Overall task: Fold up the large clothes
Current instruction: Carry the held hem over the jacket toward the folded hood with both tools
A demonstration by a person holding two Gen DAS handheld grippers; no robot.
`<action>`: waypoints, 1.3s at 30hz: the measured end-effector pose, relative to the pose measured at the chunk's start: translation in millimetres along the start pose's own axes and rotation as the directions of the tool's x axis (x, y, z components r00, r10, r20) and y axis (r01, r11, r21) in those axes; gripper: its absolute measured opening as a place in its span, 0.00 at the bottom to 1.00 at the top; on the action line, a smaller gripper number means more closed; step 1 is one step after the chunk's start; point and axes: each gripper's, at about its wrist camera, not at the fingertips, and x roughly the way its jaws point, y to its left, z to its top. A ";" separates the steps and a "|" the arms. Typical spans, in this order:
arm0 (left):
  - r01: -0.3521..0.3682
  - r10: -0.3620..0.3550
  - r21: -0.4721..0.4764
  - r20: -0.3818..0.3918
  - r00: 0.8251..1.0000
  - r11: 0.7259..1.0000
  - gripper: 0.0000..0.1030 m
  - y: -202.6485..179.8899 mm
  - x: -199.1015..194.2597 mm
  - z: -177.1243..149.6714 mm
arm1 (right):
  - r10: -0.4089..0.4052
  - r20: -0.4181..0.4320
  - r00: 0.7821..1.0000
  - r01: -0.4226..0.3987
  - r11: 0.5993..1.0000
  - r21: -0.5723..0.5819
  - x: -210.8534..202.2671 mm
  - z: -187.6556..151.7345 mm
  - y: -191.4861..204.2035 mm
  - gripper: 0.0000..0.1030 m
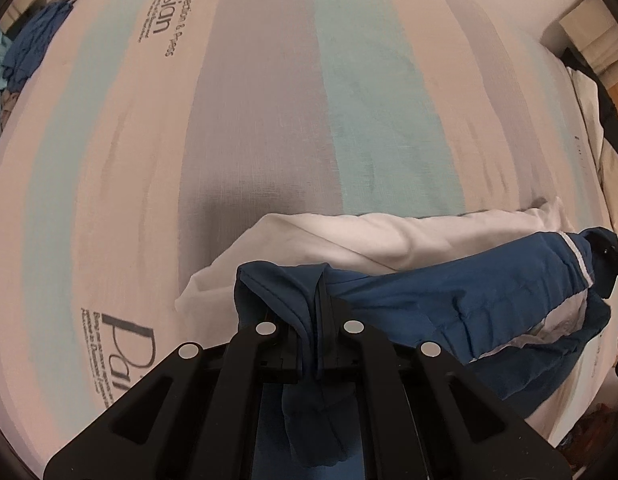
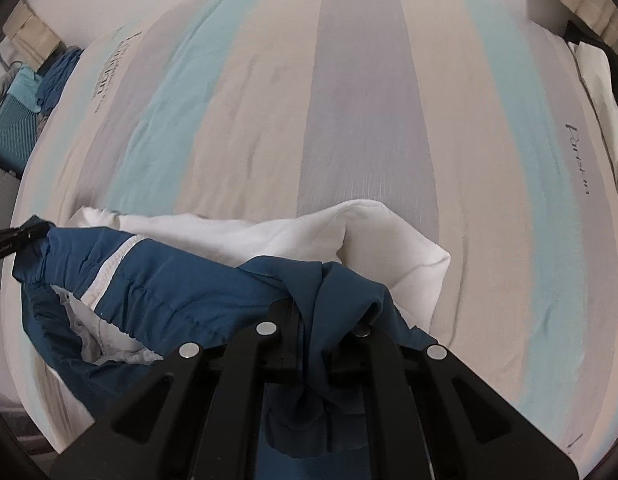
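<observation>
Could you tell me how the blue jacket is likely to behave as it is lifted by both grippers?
The blue jacket is probably floppy: it sags and bunches between the left gripper and right gripper. It seems light, thin fabric. Its white lining could spill out.

Lighting: soft, even daylight is falling across the striped bedsheet (image 1: 269, 120) in both wrist views; no glare is showing. Shadows: a dim grey patch is lying on the sheet just above the white cloth (image 1: 389, 240) in the left view, and the black gripper frames are reading as near silhouettes. Blur: motion smear is softening the stripes and the printed lettering (image 1: 157, 24), more so in the right view. Distortion: fisheye bending is curving the bed's edges, with dark vignetting filling the corners.
</observation>
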 end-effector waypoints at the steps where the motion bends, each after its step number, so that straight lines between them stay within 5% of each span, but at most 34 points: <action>1: -0.002 0.002 -0.002 -0.002 1.000 1.000 0.03 1.1 4.4 -0.2 | -0.007 0.003 1.000 0.007 1.000 0.001 5.3 -0.2 0.4 0.05; 20: -0.061 0.058 0.050 0.071 0.996 0.997 0.04 2.5 50.2 -12.9 | -0.059 0.016 0.998 0.059 0.998 0.004 55.4 -9.2 -1.5 0.05; 39: -0.115 0.108 0.093 0.085 0.991 0.989 0.06 -1.0 62.5 -21.2 | 0.022 -0.044 0.999 -0.017 0.995 0.099 65.1 -5.4 -13.6 0.13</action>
